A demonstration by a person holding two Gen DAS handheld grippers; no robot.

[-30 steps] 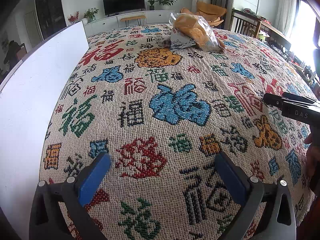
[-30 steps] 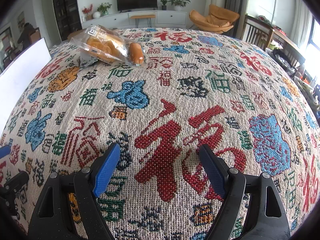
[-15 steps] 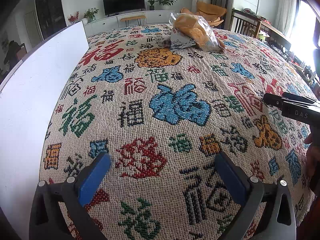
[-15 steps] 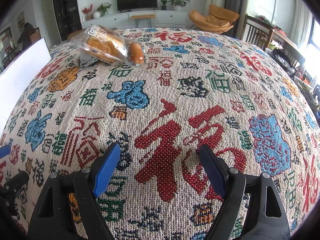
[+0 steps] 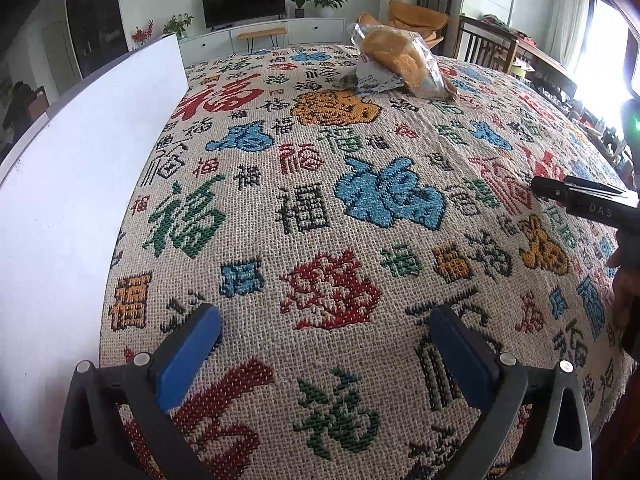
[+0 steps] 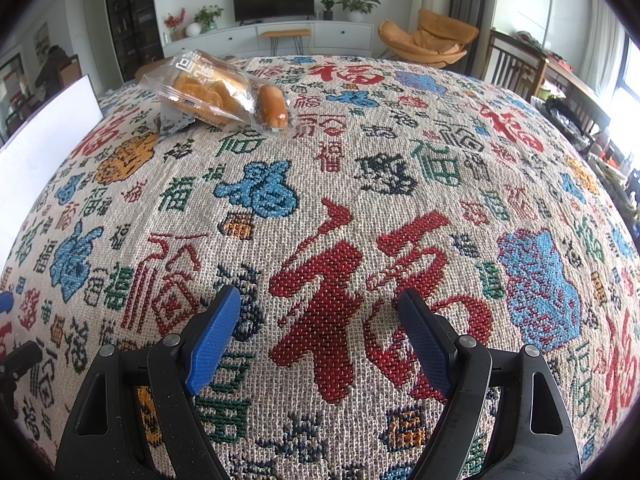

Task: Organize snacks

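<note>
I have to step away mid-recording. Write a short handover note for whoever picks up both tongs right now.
Left tongs: open, empty, over the patterned tablecloth.
Right tongs: open, empty, over the same cloth.
Snacks: a clear bag of golden pastries with a small wrapped sausage-like snack touching its right side, both at the far side of the table.
A white board stands along the left edge.
Done: nothing visibly sorted.
Left: reach and organise both snacks.
</note>
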